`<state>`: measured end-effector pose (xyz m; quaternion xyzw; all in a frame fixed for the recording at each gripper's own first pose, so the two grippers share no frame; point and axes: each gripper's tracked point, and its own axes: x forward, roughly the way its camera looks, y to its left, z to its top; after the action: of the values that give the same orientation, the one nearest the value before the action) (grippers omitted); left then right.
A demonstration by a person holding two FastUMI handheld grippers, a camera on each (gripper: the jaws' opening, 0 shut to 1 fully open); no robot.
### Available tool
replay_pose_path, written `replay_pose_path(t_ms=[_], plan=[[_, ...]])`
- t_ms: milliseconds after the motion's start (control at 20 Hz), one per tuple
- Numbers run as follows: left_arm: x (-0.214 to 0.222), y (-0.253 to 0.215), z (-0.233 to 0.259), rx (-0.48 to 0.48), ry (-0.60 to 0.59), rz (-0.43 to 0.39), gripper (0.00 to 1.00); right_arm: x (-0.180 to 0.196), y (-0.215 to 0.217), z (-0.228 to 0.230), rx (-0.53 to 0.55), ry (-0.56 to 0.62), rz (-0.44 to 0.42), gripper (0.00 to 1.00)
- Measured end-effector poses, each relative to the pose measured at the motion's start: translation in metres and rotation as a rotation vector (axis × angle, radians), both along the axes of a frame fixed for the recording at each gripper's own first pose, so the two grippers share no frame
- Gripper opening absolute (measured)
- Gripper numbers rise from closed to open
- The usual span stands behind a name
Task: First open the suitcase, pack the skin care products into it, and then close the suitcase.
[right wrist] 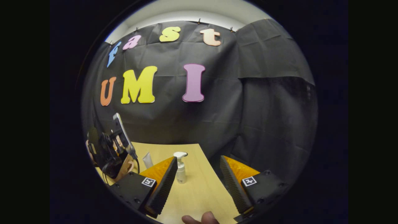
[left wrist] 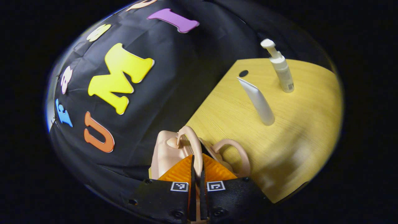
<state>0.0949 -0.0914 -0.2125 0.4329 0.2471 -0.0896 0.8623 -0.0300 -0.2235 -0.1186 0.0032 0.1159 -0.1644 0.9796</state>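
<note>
Pale wooden desk (left wrist: 295,130) runs up to the black cloth wall (right wrist: 248,124); nearest in the left gripper view, the left claw (left wrist: 196,174) is pinched together on a handle loop (left wrist: 194,146) of the pink suitcase (left wrist: 168,152) at the desk's edge. Beyond it a white tube (left wrist: 258,101) stands upright, with a white pump bottle (left wrist: 281,70) near it and farther back. In the right gripper view the right claw (right wrist: 199,177) hangs wide apart above the desk, holding nothing, the pump bottle just past its fingers and the left claw off to one side.
</note>
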Motion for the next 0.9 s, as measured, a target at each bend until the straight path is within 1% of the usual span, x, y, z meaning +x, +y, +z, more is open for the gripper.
replay_pose_path(t_ms=[150, 250, 400, 450, 500, 550, 650, 750, 800, 900], plan=[[0.002, 0.030, 0.048, -0.190, -0.092, 0.035, 0.07, 0.015, 0.028, 0.021, -0.032, -0.032, 0.047, 0.81], [0.006, 0.066, 0.088, -0.309, -0.185, 0.076, 0.07, 0.025, 0.046, 0.031, -0.042, -0.046, 0.073, 0.81], [0.003, 0.118, 0.126, -0.480, -0.296, 0.123, 0.06, 0.037, 0.079, 0.044, -0.067, -0.055, 0.120, 0.81], [0.002, 0.138, 0.140, -0.517, -0.331, 0.135, 0.06, 0.041, 0.097, 0.049, -0.079, -0.058, 0.150, 0.81], [0.007, 0.170, 0.158, -0.548, -0.379, 0.152, 0.06, 0.045, 0.115, 0.055, -0.096, -0.061, 0.181, 0.81], [0.009, 0.192, 0.160, -0.568, -0.398, 0.171, 0.06, 0.048, 0.131, 0.059, -0.108, -0.066, 0.209, 0.81], [0.010, 0.239, 0.158, -0.663, -0.409, 0.228, 0.06, 0.052, 0.172, 0.063, -0.116, -0.054, 0.282, 0.82], [0.009, 0.286, 0.151, -0.729, -0.421, 0.273, 0.06, 0.053, 0.203, 0.070, -0.132, -0.058, 0.328, 0.82], [0.013, 0.309, 0.144, -0.742, -0.426, 0.290, 0.06, 0.054, 0.216, 0.072, -0.146, -0.061, 0.346, 0.81], [0.019, 0.362, 0.110, -0.751, -0.408, 0.381, 0.06, 0.055, 0.241, 0.068, -0.167, -0.048, 0.382, 0.81]])
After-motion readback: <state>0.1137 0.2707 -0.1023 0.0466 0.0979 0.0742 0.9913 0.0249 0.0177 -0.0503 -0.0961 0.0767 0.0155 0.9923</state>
